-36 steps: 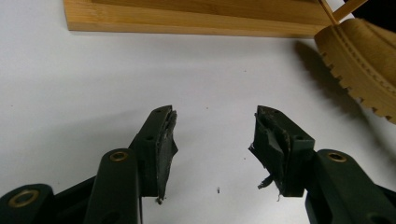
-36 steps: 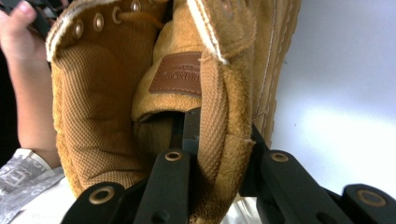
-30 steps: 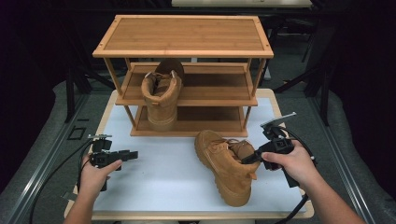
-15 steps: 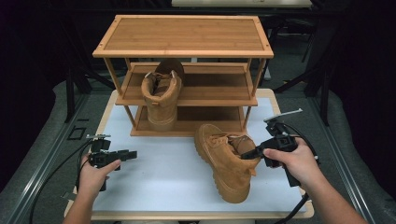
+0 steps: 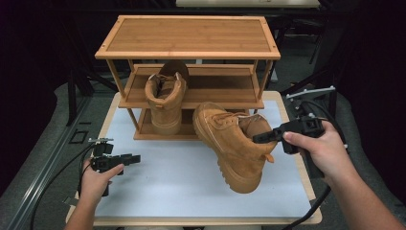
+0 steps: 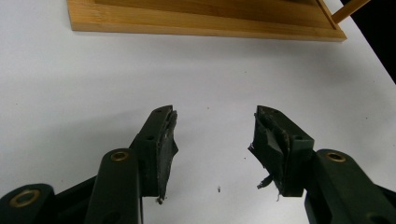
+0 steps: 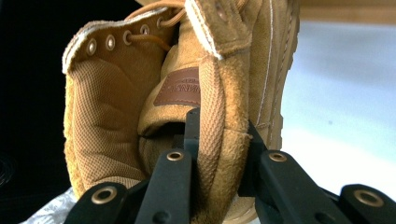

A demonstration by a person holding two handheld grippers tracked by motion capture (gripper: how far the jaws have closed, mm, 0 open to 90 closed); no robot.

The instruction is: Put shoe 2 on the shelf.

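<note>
A tan boot (image 5: pixel 234 143) is hanging tilted above the right half of the white table (image 5: pixel 167 187), toe pointing toward the far edge, its sole turned to the near right corner. The right gripper (image 5: pixel 261 138) is clamping the boot's heel collar: in the right gripper view one jaw is sitting inside the opening and the other outside, pinching the boot (image 7: pixel 205 116) by its back wall. A brown leather tag (image 7: pixel 177 87) is showing on the inside of the tongue; its lettering is too blurred to read with any confidence.

At the far edge of the table, a wooden shoe rack (image 5: pixel 186 38) is standing with three levels. A second tan boot (image 5: pixel 165 98) is resting on the middle shelf at its left side, heel toward the camera and hanging over the shelf's front edge. The top shelf is carrying nothing.

Near the left edge of the table, the left gripper (image 5: pixel 133 158) is hovering low, jaws parted and gripping nothing; in the left gripper view the left gripper (image 6: pixel 212 135) is facing bare white tabletop with the rack's base (image 6: pixel 205 21) beyond.
</note>
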